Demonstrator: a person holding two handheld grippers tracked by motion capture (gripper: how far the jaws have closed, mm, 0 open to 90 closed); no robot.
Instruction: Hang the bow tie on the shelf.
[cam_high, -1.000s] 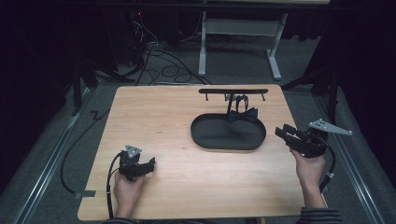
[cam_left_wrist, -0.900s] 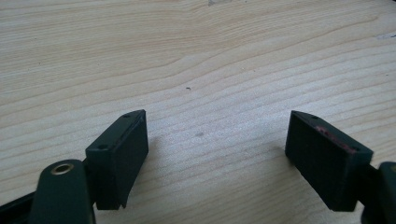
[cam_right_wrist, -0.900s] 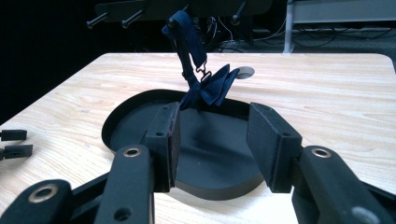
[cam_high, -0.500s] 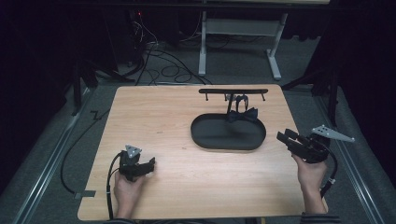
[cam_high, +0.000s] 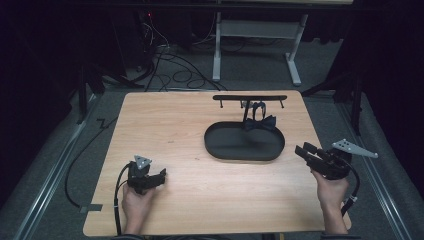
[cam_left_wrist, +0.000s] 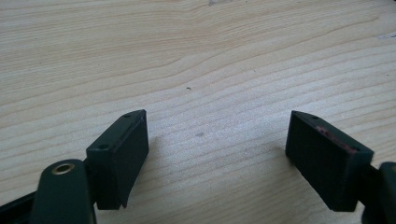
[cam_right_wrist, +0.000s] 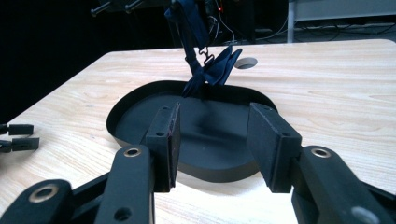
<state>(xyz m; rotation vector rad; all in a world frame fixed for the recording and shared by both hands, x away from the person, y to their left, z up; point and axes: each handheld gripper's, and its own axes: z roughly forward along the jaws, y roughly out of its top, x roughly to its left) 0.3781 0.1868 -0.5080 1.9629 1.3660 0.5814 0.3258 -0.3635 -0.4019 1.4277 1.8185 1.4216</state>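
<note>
A black oval tray (cam_high: 235, 145) lies on the wooden table, right of centre. Behind it stands a black T-shaped rack (cam_high: 250, 97), and a dark blue bow tie (cam_high: 261, 122) hangs from it with its wings resting on the tray's far rim. My right gripper (cam_high: 303, 149) is held just right of the tray, open and with nothing in it. In the right gripper view its jaws (cam_right_wrist: 215, 112) frame the tray (cam_right_wrist: 140, 100) and the bow tie (cam_right_wrist: 212, 70). My left gripper (cam_high: 160, 176) rests open near the front left, its jaws (cam_left_wrist: 217, 121) over bare wood.
The wooden table (cam_high: 170, 125) has bare surface across its left half. A round hole (cam_right_wrist: 246, 62) in the tabletop sits beyond the tray. Cables (cam_high: 170, 60) and a white desk frame (cam_high: 255, 35) stand on the dark floor behind.
My right gripper has drifted a little to the right and back toward the person, away from the tray. The left gripper has stayed where it was.
</note>
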